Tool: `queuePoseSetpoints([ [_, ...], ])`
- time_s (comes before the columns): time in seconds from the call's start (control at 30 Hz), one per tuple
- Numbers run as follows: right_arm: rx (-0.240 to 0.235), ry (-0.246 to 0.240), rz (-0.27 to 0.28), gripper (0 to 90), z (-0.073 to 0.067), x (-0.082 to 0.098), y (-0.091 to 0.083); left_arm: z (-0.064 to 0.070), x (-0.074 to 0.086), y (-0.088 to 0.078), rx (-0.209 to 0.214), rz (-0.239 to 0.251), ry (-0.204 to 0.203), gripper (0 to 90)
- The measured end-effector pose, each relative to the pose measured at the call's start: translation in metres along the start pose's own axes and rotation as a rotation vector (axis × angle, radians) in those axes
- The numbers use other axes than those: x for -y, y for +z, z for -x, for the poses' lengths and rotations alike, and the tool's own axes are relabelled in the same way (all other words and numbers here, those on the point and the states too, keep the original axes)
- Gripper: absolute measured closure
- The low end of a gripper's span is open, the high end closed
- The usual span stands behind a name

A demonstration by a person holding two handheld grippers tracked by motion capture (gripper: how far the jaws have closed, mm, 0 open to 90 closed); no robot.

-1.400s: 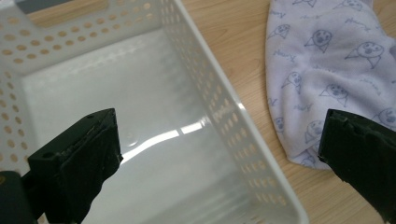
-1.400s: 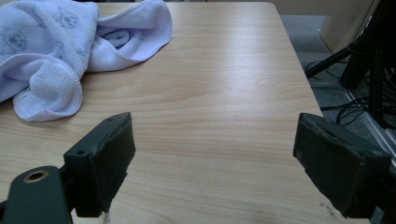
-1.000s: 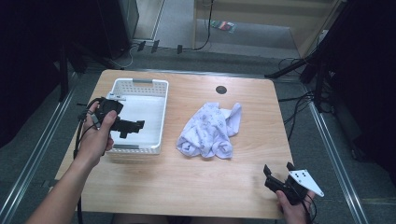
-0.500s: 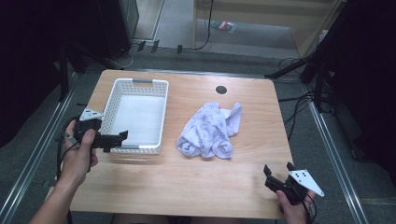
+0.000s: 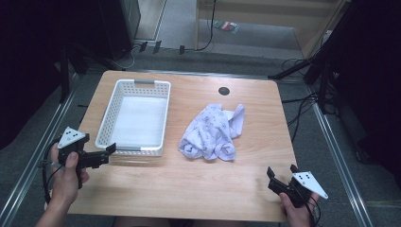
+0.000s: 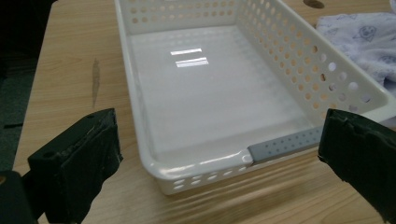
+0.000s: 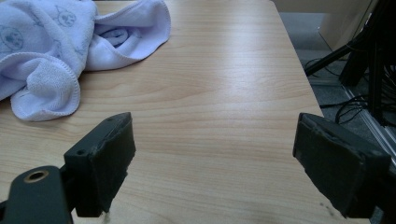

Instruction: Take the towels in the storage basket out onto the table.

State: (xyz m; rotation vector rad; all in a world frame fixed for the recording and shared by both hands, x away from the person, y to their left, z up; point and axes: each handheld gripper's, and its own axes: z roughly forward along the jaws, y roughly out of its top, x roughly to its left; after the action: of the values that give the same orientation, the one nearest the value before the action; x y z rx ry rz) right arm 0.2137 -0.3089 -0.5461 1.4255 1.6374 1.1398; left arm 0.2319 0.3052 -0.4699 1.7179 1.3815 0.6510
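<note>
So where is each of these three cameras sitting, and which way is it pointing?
High view: above the person's side, looking forward and down on the table; both hands show, with the left gripper and right gripper.
Left gripper view: rides the left gripper, looking between its open jaws into the empty white basket.
Right gripper view: rides the right gripper, looking across bare wood toward the crumpled cloth.
Shared: the left gripper view and high view both show the basket; all three show the cloth.
</note>
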Motion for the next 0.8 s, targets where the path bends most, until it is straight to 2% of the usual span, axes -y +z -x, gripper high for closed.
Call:
queuePoseSetpoints([
  [0.33, 0.001, -0.004, -0.002, 13.0, 0.000, 0.000, 0.000, -0.023, 0.036, -0.007, -0.043, 0.066, -0.017, 0.0],
  [0.5, 0.001, -0.003, -0.003, 13.0, 0.000, 0.000, 0.000, -0.036, 0.055, -0.008, -0.068, 0.070, -0.026, 0.0],
  [0.8, 0.002, 0.000, -0.005, 13.0, 0.000, 0.000, 0.000, -0.061, 0.082, -0.013, -0.119, 0.061, -0.018, 0.0],
])
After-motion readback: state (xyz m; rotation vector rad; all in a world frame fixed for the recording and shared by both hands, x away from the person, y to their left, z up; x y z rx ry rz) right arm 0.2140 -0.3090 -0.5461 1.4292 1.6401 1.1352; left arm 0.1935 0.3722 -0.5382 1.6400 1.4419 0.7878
